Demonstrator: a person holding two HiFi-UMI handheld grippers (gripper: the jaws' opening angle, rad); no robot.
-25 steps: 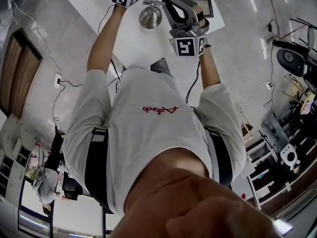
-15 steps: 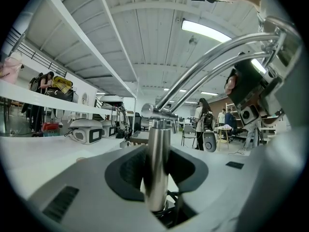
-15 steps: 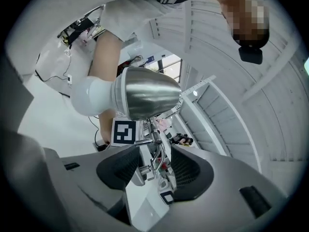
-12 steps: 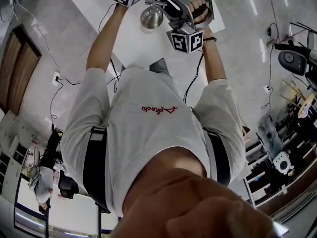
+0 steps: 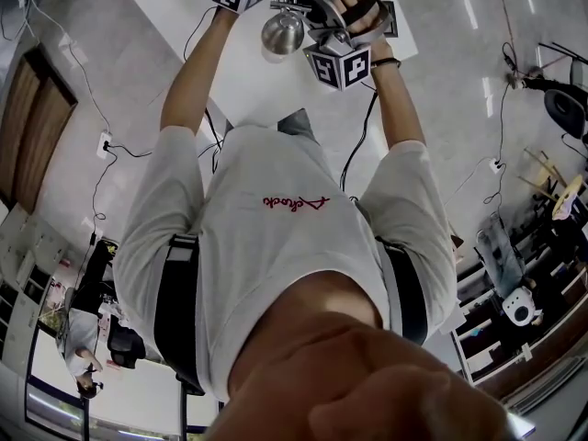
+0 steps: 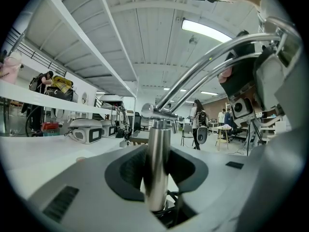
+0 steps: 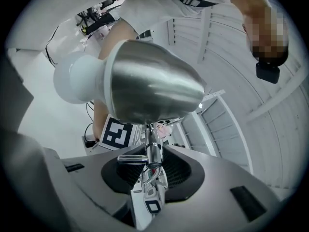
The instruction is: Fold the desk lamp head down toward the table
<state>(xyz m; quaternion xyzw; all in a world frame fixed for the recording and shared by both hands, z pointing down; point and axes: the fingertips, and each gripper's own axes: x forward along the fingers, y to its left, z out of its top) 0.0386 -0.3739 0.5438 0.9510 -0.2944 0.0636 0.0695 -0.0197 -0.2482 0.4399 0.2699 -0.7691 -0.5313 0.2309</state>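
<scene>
Both of the person's arms reach straight out over the white table, the left arm a little more to the left, the right hand wrapped around its handle with the marker cube turned back toward the body. The left gripper points about level and is clamped on the desk lamp's upright chrome post, which stands straight between the dark pads, pressed from both sides. From the top of that post the lamp's twin chrome rods sweep up and to the right. The right gripper sits just right of the left one, also held level, at the lamp head. That chrome shade fills the space just beyond its jaws, with the white bulb facing left. The thin stem below the shade lies between the right jaws, which stand partly apart and have just been closing, pads not yet pressing it.
</scene>
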